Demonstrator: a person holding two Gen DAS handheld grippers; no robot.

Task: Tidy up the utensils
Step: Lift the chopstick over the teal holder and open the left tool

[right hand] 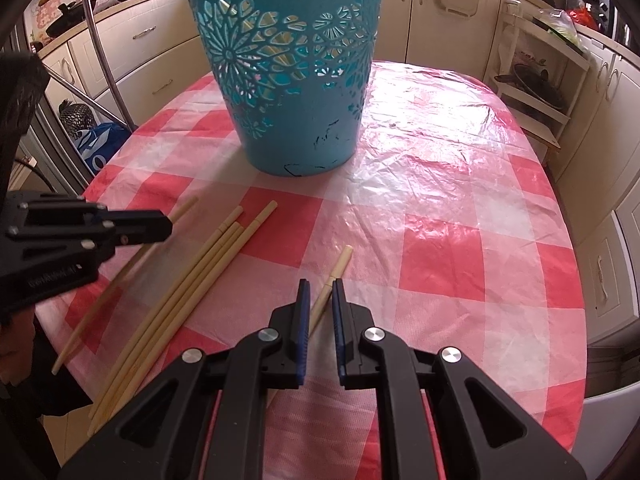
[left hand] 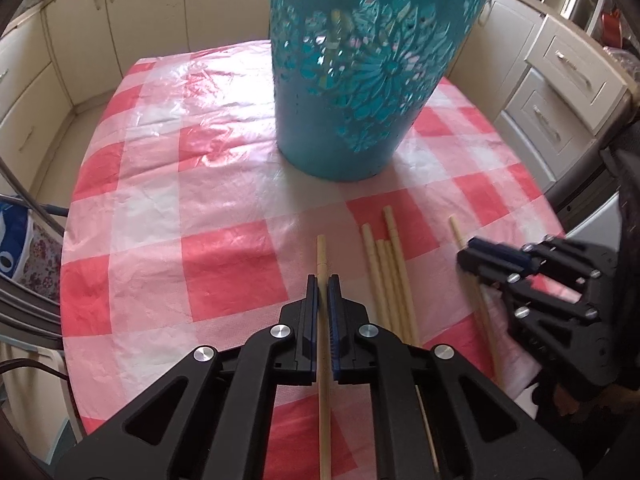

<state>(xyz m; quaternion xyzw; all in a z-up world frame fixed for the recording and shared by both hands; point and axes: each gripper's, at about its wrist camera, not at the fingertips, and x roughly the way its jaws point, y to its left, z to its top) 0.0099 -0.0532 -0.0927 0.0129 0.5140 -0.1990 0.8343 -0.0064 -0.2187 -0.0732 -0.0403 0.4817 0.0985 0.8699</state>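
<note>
A teal cut-out basket [left hand: 352, 80] stands on the checked table [left hand: 160, 208]; it also shows in the right wrist view [right hand: 292, 80], with chopsticks inside. My left gripper [left hand: 323, 280] is shut on one pale chopstick [left hand: 322, 256]. It shows at the left of the right wrist view [right hand: 160, 226]. My right gripper [right hand: 320, 284] is slightly open, with a chopstick [right hand: 338, 268] lying between its fingers. It shows at the right of the left wrist view [left hand: 468, 252]. Several loose chopsticks [left hand: 388, 272] lie between the grippers, seen too in the right wrist view [right hand: 200, 276].
Cream kitchen cabinets [left hand: 560, 92] surround the table. A metal chair frame [right hand: 100, 60] and a blue bag [right hand: 96, 144] stand off the table's left side. A shelf rack [right hand: 536, 80] stands at the right.
</note>
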